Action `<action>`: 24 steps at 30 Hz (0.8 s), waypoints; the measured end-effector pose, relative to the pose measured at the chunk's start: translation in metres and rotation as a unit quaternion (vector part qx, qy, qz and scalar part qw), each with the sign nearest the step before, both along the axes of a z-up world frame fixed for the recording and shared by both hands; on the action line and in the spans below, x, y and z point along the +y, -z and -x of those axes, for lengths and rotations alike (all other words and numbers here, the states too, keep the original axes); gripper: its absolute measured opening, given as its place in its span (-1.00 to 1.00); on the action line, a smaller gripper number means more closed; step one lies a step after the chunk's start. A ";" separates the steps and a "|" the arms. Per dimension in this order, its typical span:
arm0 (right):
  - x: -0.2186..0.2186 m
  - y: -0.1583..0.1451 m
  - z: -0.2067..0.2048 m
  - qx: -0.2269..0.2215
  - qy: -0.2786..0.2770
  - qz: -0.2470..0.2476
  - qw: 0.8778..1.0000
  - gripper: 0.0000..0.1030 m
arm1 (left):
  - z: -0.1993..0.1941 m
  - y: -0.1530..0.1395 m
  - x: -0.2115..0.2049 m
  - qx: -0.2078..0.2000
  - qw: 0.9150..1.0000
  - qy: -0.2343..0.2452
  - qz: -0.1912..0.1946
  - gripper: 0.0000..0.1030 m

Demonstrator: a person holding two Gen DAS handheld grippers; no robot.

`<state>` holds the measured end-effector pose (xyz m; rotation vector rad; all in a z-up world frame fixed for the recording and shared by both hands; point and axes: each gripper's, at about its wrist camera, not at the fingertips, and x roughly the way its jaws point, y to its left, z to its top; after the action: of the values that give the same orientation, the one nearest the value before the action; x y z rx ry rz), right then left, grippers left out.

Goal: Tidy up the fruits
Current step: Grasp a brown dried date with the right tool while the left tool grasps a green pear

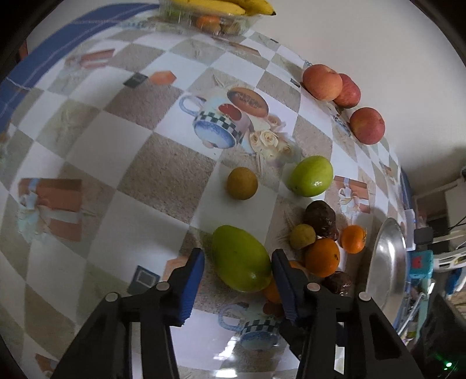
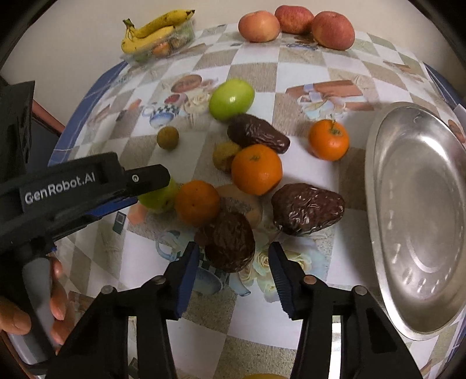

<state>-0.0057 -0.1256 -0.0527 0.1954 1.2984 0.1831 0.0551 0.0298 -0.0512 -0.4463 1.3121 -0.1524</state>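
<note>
An oblong green fruit [image 1: 240, 258] lies on the patterned tablecloth between the fingers of my left gripper [image 1: 238, 251]. The right pad sits at its side and a narrow gap shows at the left pad. The right wrist view shows the same gripper [image 2: 137, 186] reaching over that green fruit [image 2: 158, 198]. My right gripper [image 2: 233, 245] points down around a dark wrinkled fruit [image 2: 230, 242], with a gap on both sides. Oranges [image 2: 256, 169], another dark fruit [image 2: 308, 208] and a small yellowish fruit [image 2: 224, 156] crowd close behind.
A steel plate [image 2: 422, 204] lies at the right edge of the table. Three apples [image 2: 294, 24] sit at the far edge and bananas [image 2: 157, 29] rest on a clear tub. A round green fruit [image 2: 231, 99] and a small brown one [image 2: 168, 137] lie apart.
</note>
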 end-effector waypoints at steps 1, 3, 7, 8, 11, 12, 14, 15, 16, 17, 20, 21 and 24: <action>0.000 0.001 0.000 0.000 0.000 0.001 1.000 -0.11 | 0.000 0.001 0.001 0.002 1.000 -0.001 0.006 -0.05; 0.000 0.001 -0.001 0.000 -0.001 -0.001 1.000 -0.15 | 0.000 0.003 0.001 0.007 1.000 -0.003 0.017 -0.09; 0.001 0.000 -0.001 -0.004 -0.001 -0.001 1.000 -0.28 | 0.000 0.004 0.002 0.007 1.000 -0.006 0.027 -0.12; 0.001 0.000 -0.001 -0.004 0.000 -0.001 1.000 -0.28 | 0.000 0.004 0.002 0.007 1.000 -0.007 0.028 -0.12; 0.001 0.001 -0.002 -0.004 0.000 -0.002 1.000 -0.28 | 0.001 0.005 0.004 0.010 0.999 -0.011 0.032 -0.13; 0.002 0.001 -0.003 -0.004 0.001 -0.001 1.000 -0.28 | 0.001 0.005 0.004 0.011 0.999 -0.013 0.033 -0.13; 0.000 -0.001 -0.001 -0.006 0.003 -0.001 1.000 -0.28 | 0.003 0.005 0.006 0.014 0.999 -0.017 0.034 -0.13; -0.001 -0.003 0.000 -0.008 0.003 -0.004 1.000 -0.28 | 0.004 0.004 0.006 0.015 0.999 -0.018 0.034 -0.13; -0.002 -0.006 0.000 -0.012 0.004 -0.007 1.000 -0.28 | 0.005 0.004 0.007 0.017 0.999 -0.019 0.032 -0.13; -0.002 -0.009 0.001 -0.016 0.005 -0.008 1.000 -0.28 | 0.006 0.004 0.008 0.018 0.999 -0.020 0.028 -0.13; -0.003 -0.021 0.002 -0.035 0.009 -0.009 0.999 -0.28 | 0.009 0.002 0.012 0.019 0.999 -0.026 0.035 -0.14; -0.003 -0.025 0.003 -0.041 0.010 -0.007 0.999 -0.28 | 0.010 0.000 0.014 0.017 0.999 -0.030 0.040 -0.14; -0.005 -0.040 0.002 -0.061 0.015 -0.002 0.998 -0.28 | 0.012 -0.009 0.017 0.003 0.998 -0.034 0.045 -0.14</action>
<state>-0.0080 -0.1302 -0.0122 0.2046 1.1735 0.1703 0.0434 0.0469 -0.0419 -0.5668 1.2976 -0.1543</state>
